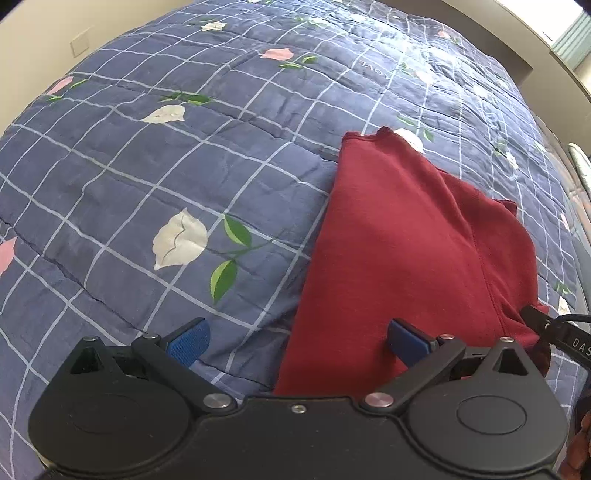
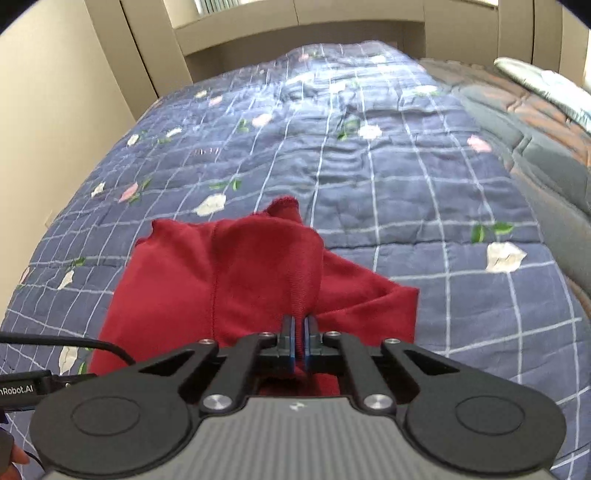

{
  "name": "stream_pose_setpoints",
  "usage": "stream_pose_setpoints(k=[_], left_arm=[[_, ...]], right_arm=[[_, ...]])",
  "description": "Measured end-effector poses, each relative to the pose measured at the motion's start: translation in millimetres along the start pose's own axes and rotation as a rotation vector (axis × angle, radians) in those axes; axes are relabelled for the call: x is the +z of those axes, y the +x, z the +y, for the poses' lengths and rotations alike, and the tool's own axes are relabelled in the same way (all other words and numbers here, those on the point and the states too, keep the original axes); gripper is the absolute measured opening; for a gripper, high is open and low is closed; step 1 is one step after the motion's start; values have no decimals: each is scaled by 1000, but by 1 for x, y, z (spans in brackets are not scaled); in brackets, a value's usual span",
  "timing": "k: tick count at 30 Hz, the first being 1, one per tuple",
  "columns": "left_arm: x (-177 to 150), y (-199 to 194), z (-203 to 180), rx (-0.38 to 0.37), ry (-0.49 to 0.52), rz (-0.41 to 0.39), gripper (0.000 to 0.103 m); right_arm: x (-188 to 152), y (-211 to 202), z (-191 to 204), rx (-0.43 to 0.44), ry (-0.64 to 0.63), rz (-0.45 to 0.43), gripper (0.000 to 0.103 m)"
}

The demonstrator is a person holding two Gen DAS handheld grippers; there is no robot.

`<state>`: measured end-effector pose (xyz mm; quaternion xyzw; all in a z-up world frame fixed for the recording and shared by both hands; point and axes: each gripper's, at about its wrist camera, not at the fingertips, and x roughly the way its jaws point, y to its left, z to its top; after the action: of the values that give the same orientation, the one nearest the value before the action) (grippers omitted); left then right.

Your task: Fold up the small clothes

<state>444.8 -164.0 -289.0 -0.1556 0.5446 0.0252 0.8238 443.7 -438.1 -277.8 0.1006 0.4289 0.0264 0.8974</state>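
A dark red garment (image 1: 399, 251) lies partly folded on a blue checked floral quilt (image 1: 147, 166). My left gripper (image 1: 297, 339) is open, its blue pads wide apart above the garment's near left edge, holding nothing. In the right wrist view the same red garment (image 2: 229, 280) is bunched and lifted into a fold. My right gripper (image 2: 300, 325) is shut on a pinch of the red cloth at its near edge, and the cloth rises from the fingers.
The quilt (image 2: 369, 177) covers the bed far ahead. A grey and brown padded blanket (image 2: 535, 129) lies along the right side. A beige wall (image 2: 55, 129) stands at the left, a headboard (image 2: 295, 33) at the far end. A black cable (image 2: 74, 345) runs at lower left.
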Motion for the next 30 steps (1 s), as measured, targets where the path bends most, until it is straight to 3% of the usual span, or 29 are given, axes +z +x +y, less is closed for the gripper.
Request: stream_pose_setpoints(k=[12, 17, 30], left_arm=[[11, -3, -6, -25, 26, -35, 102], [10, 4, -19, -56, 78, -13, 102], [6, 17, -35, -77, 108, 24, 102]], right_arm=[[-3, -32, -36, -65, 19, -58, 4], [-9, -23, -55, -92, 42, -17, 4], [-15, -6, -56, -97, 35, 32, 5]])
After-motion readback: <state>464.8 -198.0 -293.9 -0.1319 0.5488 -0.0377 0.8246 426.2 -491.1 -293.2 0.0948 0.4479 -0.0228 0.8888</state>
